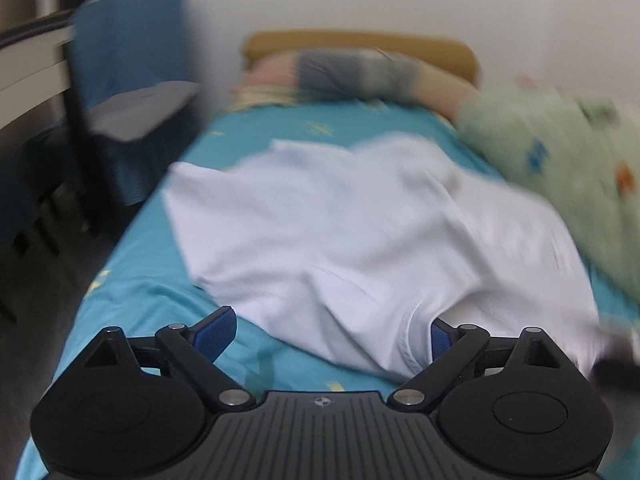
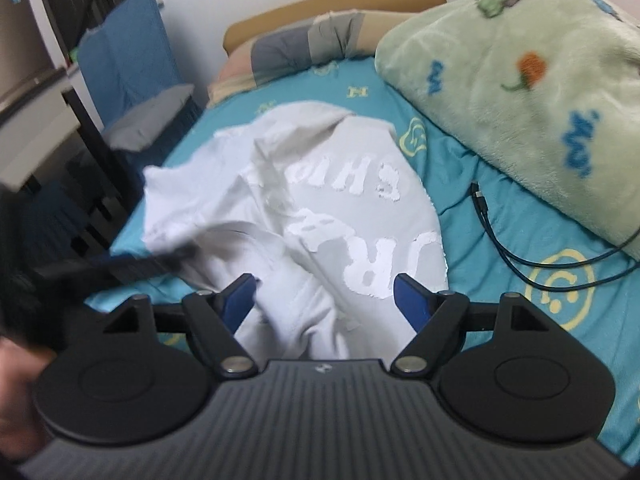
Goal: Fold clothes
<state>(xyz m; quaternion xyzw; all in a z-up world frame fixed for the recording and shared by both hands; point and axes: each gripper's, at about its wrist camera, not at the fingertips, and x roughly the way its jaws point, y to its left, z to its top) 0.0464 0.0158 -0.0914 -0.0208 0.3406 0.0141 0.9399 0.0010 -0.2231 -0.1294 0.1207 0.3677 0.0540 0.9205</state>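
A white T-shirt [image 1: 340, 220] lies crumpled on the teal bed sheet [image 1: 152, 280]. In the right wrist view the T-shirt [image 2: 320, 200] shows raised white lettering. My left gripper [image 1: 328, 334] is open just above the near hem; the cloth reaches its right pad [image 1: 440, 336], and the left pad is over bare sheet. My right gripper [image 2: 326, 300] is open too, its blue pads on either side of a bunched fold without pressing on it. A blurred dark shape [image 2: 120, 268] crosses the shirt's left side in the right wrist view.
A green fleece blanket [image 2: 520, 80] is heaped along the bed's right side, with a black cable [image 2: 492, 232] beside it on the sheet [image 2: 500, 280]. A striped pillow [image 2: 300, 48] lies by the headboard. A blue-covered chair [image 1: 128, 80] stands left of the bed.
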